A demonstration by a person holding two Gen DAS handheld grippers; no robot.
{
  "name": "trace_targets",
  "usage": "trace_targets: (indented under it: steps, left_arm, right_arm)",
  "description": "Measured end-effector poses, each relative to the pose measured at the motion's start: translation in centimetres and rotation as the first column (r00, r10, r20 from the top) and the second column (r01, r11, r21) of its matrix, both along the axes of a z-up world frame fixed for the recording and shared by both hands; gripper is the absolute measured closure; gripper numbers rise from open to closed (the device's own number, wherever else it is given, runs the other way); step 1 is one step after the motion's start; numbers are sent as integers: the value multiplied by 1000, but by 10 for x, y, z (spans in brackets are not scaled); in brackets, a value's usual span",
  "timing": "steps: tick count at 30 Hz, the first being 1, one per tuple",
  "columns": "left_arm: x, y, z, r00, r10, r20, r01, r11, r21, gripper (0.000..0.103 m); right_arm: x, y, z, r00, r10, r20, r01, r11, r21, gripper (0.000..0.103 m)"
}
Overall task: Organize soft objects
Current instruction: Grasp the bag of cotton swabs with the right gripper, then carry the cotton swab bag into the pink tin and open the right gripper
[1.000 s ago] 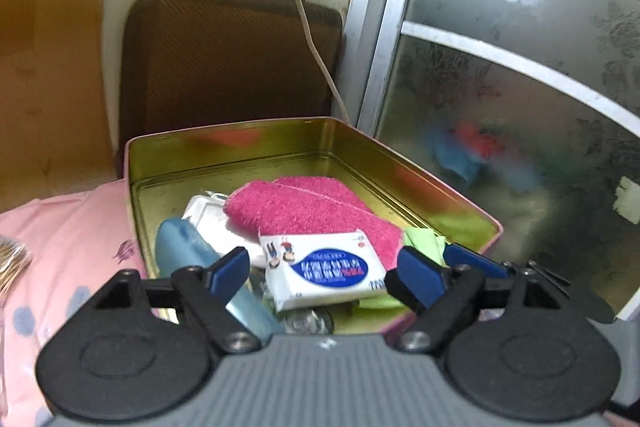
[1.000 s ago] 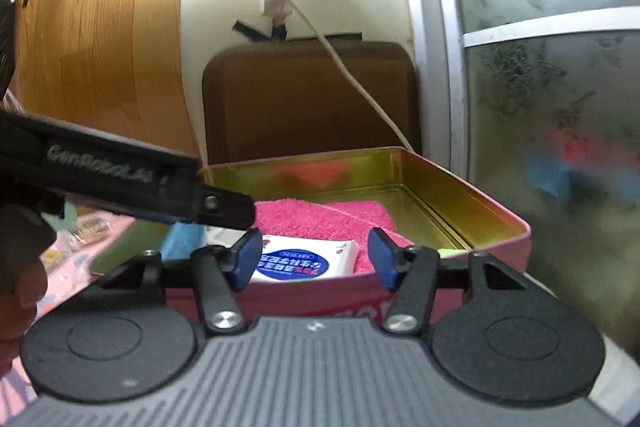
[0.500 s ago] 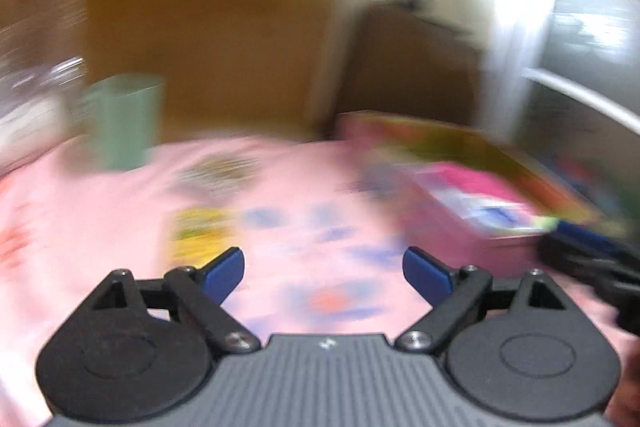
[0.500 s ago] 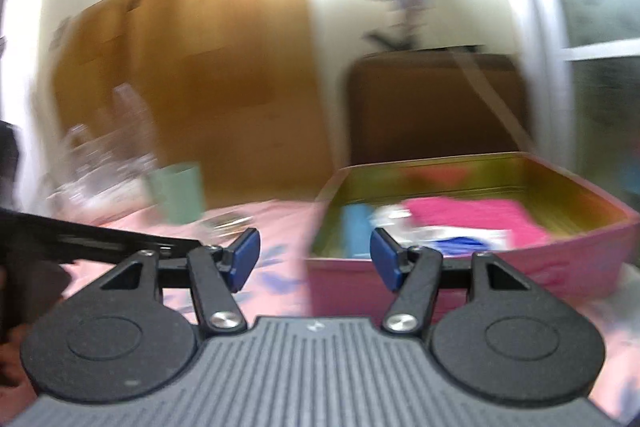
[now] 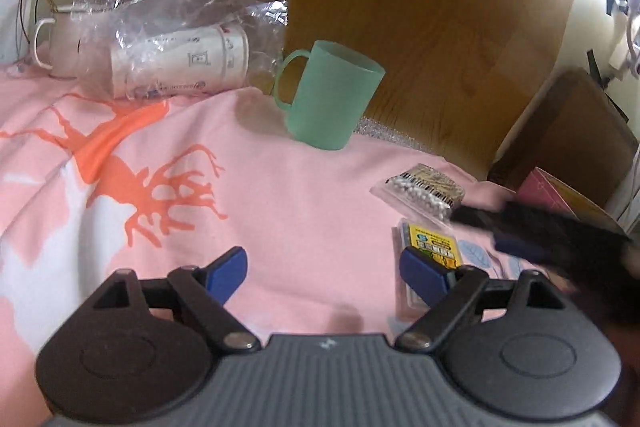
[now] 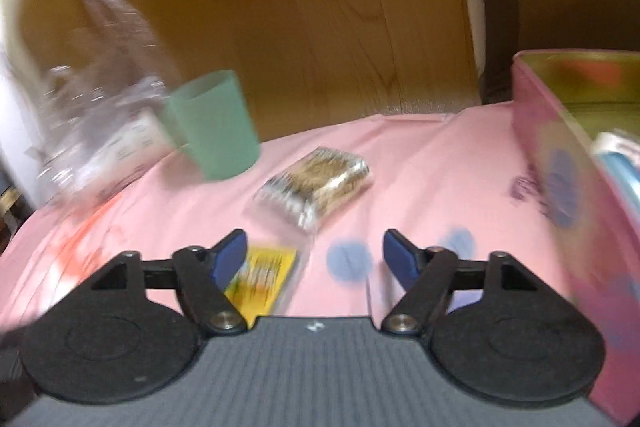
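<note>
Your left hand-held gripper (image 5: 322, 269) stands wide apart over bare pink cloth and grips nothing. Your right hand-held gripper (image 6: 314, 261) is opening, and nothing lies between its pads either; in the left wrist view it shows only as a dark blur at the right edge.

Both point down at the pink sheet (image 5: 280, 195), which looks like a bed cover with an orange deer print, so I judge you are between pickups and choosing the next item. Two small packs lie loose on the sheet: a clear pack of cotton swabs (image 6: 316, 183) in the middle of the right wrist frame, and a yellow-labelled flat pack (image 6: 260, 277) just below it, partly behind the left pad. They sit near each other and apart from the pink tin (image 6: 560, 163) at the right edge, probably because they have not yet been sorted into it. That tin, gold inside, already holds something white and blue, though blur hides what.

By count: one green mug (image 5: 332, 95) standing upright in the upper centre of the left wrist frame, one white mug (image 5: 60, 45) at the upper left, one clear plastic bag (image 5: 176, 11) wrapped round a stack of paper cups (image 5: 180, 63) lying on its side, two loose packs, and one tin.
</note>
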State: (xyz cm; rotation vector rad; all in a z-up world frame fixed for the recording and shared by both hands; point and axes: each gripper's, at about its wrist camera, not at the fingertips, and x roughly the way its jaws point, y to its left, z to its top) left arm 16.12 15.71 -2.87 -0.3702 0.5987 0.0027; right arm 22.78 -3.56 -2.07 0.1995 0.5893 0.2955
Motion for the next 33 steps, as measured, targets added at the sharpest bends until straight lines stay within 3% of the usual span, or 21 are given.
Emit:
trace_targets:
  steps: [6,8,10,12,14,17,21,24,26,29,33]
  left_arm:
    - [0,-5,1,1000,-6,-10,6,1000,14,14]
    - [1,-4,0,1000,-4,-12,4,1000,11,14]
    - [1,-4,1,1000,-4,-14,5,1000,11,13]
    - [1,-5,1,1000,-6,-16,6,1000,18,13]
    - [2,-4,1,1000,-6,-16,6,1000,18,13]
    - [2,-2,2,1000,-4,-13,4,1000,9,13]
    - [-4,3,5,999,-24,34,25,999,-32,12]
    - [-15,2,12,994,-60,97,65,997,-45,12]
    - [-19,-5,14,985,-137,103,144,988,-58,12]
    - [-25,-27,16,955,-287,71,293,953,-83,13]
    - [-46,-71,23,884,-465,48,468,880,-82,13]
  right_arm:
    - [72,27,-7,990,-57,-133,67,995,70,14]
    - [82,45,-8,991,-70,-115,69,998,-15,18]
    - [89,64,-10,994,-61,-88,49,990,-130,34]
    - [89,80,-12,998,-24,-56,10,971,-238,41]
    - [85,84,-10,999,12,-44,-24,958,-285,47]
    - [72,68,-3,999,2,-38,-12,963,-268,49]
    - [25,36,15,997,-31,74,51,956,-290,49]
    - [-26,10,26,994,4,105,26,961,-277,49]
    - [-66,-8,27,992,47,113,-16,965,-261,48]
    - [-132,-36,19,990,118,75,-97,966,-241,48]
    - [-195,-64,6,983,174,61,-153,954,-256,48]
